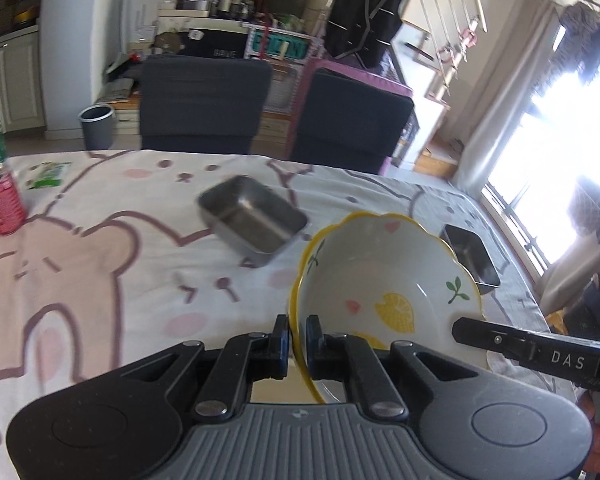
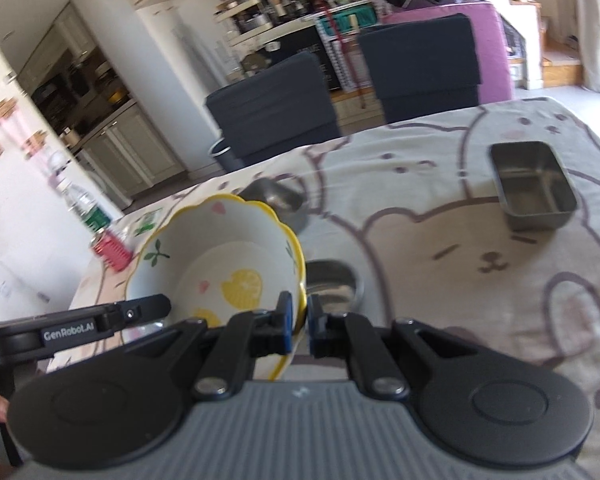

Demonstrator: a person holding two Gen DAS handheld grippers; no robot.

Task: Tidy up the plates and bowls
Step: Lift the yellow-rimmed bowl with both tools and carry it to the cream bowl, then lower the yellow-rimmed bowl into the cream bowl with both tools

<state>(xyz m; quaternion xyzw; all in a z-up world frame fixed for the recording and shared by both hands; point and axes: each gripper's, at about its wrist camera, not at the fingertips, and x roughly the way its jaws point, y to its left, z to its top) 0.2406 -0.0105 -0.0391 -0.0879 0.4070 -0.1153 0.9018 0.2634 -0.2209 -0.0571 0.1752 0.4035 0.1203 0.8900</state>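
One lemon-print bowl (image 1: 384,280) held tilted above the table (image 1: 100,280), left gripper (image 1: 297,344) and right gripper (image 2: 300,328) each pinching opposite rims, two rectangular steel trays (image 1: 252,220) (image 1: 470,258), one red can (image 1: 4,208), two dark chairs (image 1: 204,104).

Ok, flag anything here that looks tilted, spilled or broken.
Only the lemon-print bowl is off level: it hangs tipped above the tablecloth, the left gripper and right gripper each clamped on opposite sides of its rim. No spill or visible crack. The steel trays sit flat.
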